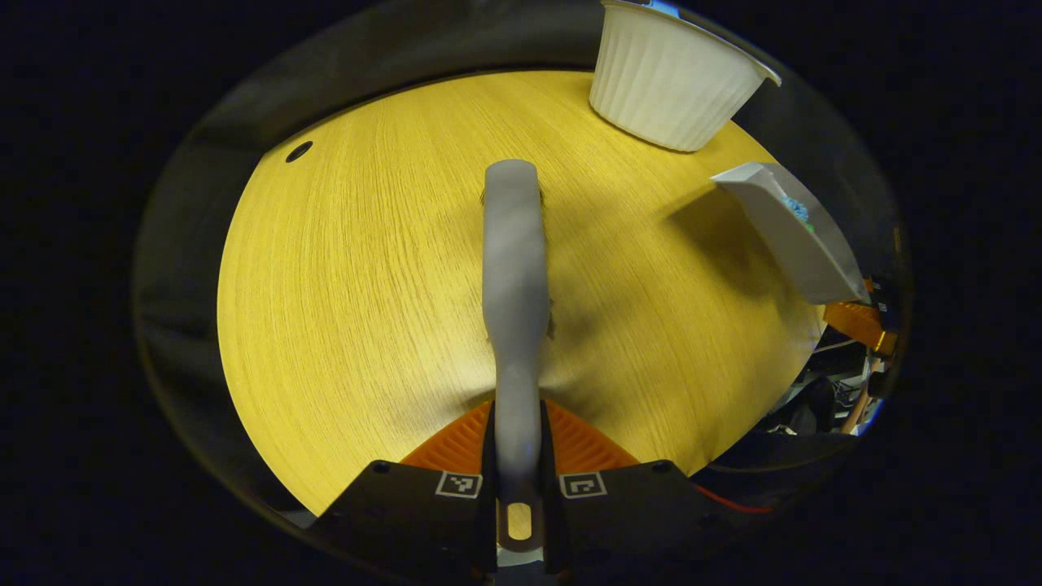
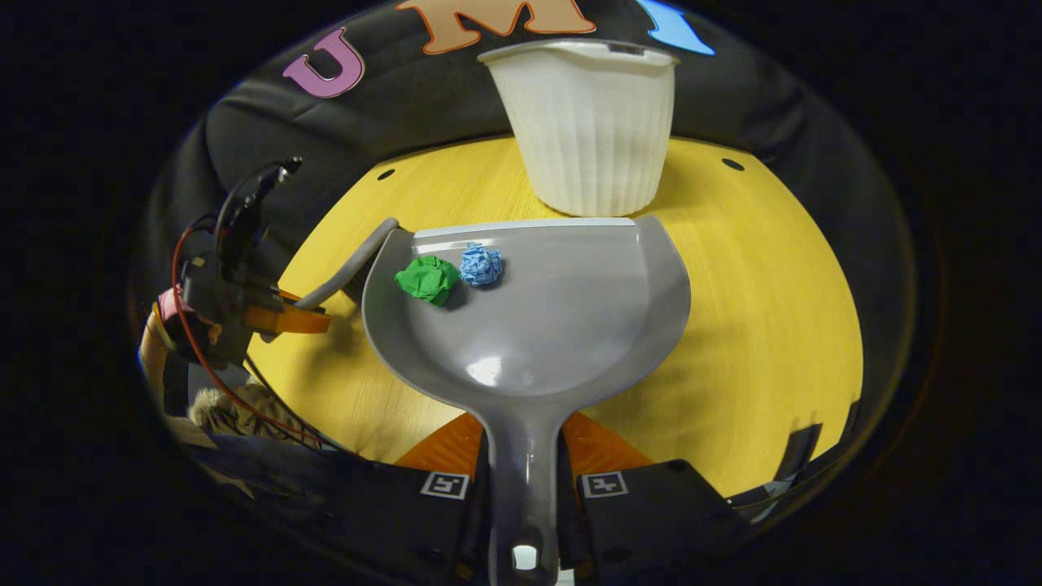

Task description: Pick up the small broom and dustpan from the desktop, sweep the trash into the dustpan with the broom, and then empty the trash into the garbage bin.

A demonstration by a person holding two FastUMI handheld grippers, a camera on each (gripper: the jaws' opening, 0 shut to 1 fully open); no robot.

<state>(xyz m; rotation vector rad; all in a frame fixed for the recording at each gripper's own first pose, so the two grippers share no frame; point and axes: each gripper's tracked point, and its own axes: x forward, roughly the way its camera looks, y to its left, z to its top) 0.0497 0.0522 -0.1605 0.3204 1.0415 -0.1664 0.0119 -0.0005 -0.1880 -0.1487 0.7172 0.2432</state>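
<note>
dustpan loaded, bin just ahead

my right hand-held gripper [image 2: 523, 488] is clamped on the dustpan [image 2: 537, 317] handle, pan held level out front. a green paper wad [image 2: 428, 279] and a blue paper wad [image 2: 481, 265] sit touching near its far lip. the white bin [image 2: 588, 130] stands on the bench [image 2: 773, 309] just beyond. my left hand-held gripper [image 1: 518, 488] grips the broom [image 1: 514, 277] handle, pointing straight ahead over the bench.
</note>
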